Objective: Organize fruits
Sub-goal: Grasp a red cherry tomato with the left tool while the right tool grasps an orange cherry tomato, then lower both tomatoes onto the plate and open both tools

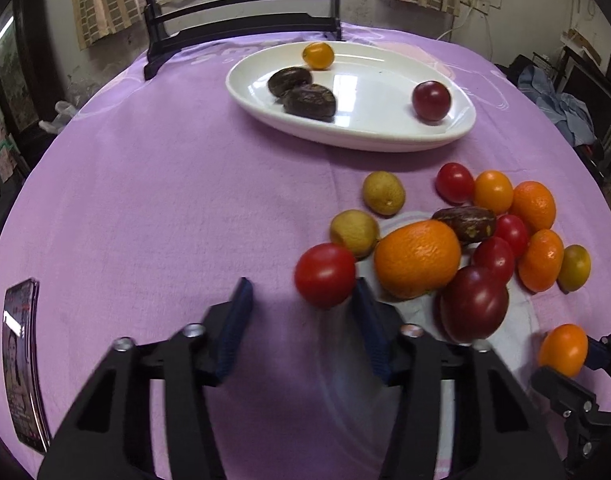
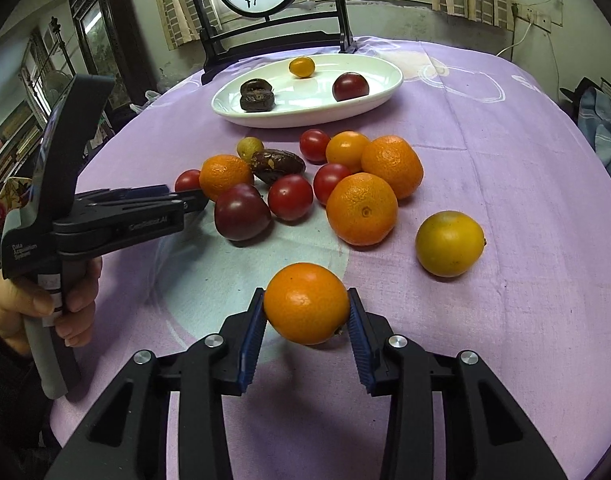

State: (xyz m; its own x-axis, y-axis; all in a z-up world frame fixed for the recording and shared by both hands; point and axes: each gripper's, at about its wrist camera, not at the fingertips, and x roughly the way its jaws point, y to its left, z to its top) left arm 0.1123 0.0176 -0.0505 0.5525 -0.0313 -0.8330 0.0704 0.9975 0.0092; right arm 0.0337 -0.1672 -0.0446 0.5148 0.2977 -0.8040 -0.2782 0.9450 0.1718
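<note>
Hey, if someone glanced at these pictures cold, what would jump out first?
Probably the small orange fruit pinched between the right gripper pads, low in the right wrist view. Behind it a bright heap of fruit spreads over the purple tablecloth, and further back a white oval plate holds four pieces.

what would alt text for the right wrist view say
The right gripper holds a small orange fruit between its jaws above a purple cloth. Beyond lies a loose pile of fruit, then a white plate with four pieces. At left, a hand holds the left gripper.
</note>
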